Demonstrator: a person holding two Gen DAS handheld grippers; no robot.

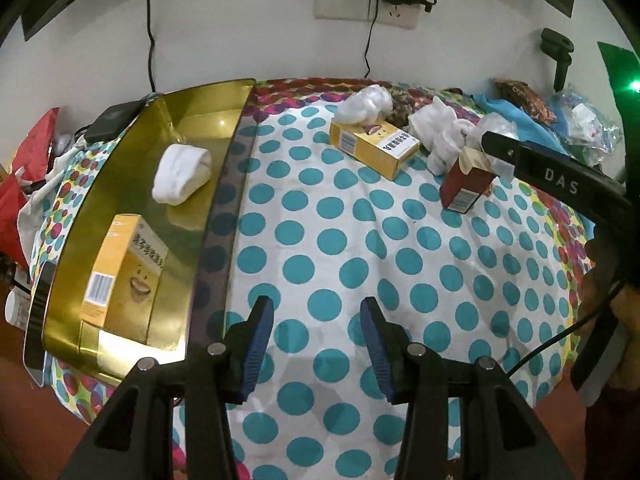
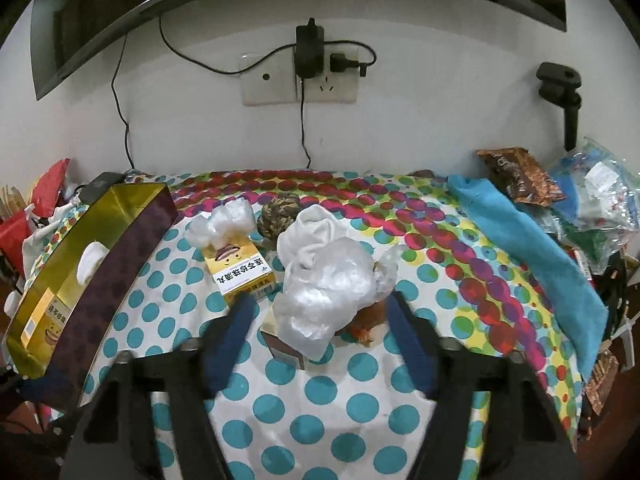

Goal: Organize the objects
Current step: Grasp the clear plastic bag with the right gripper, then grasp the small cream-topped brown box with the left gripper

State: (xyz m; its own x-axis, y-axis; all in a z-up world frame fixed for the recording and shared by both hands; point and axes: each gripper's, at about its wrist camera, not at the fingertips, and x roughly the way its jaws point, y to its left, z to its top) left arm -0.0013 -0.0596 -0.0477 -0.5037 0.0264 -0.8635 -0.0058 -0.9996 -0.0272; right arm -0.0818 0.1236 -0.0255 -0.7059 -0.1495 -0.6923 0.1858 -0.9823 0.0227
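**Gold tray half filled, both grippers empty**

The polka-dot cloth (image 1: pixel 332 240) covers the whole table. Along its left edge sits the long gold tray (image 1: pixel 132 208), holding a rolled white sock (image 1: pixel 182 174) and a yellow box (image 1: pixel 120 272). A second yellow box (image 2: pixel 242 276) lies mid-cloth, with a crumpled plastic bag (image 2: pixel 328 296) draped over a red box (image 1: pixel 466 188) just beside it. The left gripper (image 1: pixel 316 344) hovers over bare cloth, jaws wide, holding nothing. The right gripper (image 2: pixel 320 340) is spread around the bag, not touching.
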